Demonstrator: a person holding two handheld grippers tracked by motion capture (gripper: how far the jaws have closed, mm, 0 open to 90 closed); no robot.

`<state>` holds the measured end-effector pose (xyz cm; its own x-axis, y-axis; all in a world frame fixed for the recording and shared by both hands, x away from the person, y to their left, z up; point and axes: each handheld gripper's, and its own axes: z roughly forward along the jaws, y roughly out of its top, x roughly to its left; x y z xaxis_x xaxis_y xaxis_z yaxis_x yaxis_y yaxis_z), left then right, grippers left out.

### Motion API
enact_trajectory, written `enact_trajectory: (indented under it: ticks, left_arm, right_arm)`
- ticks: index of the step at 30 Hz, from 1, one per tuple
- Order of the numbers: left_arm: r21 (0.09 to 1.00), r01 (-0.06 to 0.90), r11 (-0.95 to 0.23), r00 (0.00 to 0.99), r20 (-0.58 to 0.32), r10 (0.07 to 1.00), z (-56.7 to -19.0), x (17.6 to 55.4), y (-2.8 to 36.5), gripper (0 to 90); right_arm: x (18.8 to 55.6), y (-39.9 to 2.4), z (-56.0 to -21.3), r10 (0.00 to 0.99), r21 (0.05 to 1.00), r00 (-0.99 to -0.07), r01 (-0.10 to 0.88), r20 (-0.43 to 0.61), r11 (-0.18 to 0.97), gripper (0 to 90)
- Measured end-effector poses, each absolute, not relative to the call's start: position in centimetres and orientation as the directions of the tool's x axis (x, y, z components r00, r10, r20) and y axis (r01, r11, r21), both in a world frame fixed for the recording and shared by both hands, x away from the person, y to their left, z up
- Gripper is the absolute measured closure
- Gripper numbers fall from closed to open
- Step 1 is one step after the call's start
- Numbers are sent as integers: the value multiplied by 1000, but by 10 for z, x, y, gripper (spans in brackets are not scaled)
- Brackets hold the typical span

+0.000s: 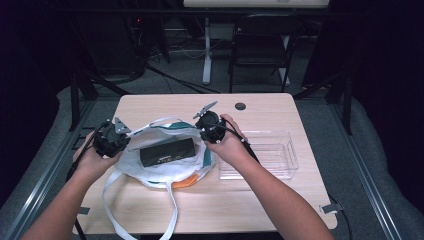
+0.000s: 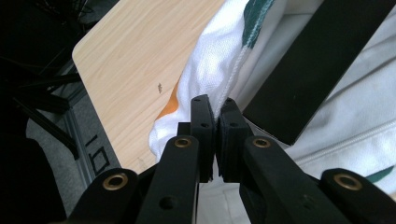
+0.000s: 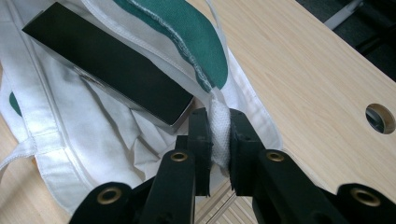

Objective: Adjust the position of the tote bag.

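Both grippers pinch rim of white cloth tote bag with green and orange print [image 1: 165, 170]: left gripper [image 1: 111, 138] at 9 o'clock, right gripper [image 1: 210, 125] at 2. Long black rectangular box [image 1: 167, 152] lies between, axis 8-to-2, right hand nearer.

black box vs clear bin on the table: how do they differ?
The black box is opaque and dark; the clear bin is see-through.
The black box lies on the white tote bag, between the left gripper and right gripper, which pinch the bag's edges; the clear bin sits directly on the table, off to the right.
The black box is slimmer; the clear bin is wider and open-topped.
Both are rectangular.
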<state>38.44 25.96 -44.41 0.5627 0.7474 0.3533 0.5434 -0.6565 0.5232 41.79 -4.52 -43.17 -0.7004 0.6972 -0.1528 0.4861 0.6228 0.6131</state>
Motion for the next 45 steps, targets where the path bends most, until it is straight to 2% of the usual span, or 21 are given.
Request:
enact_trajectory:
  ticks: [45]
  left_arm:
    - [489,648,-584,495,313,811,-455,444,248,878]
  right_arm:
    - [459,-43,-455,744,606,-644,525,-177,598,815]
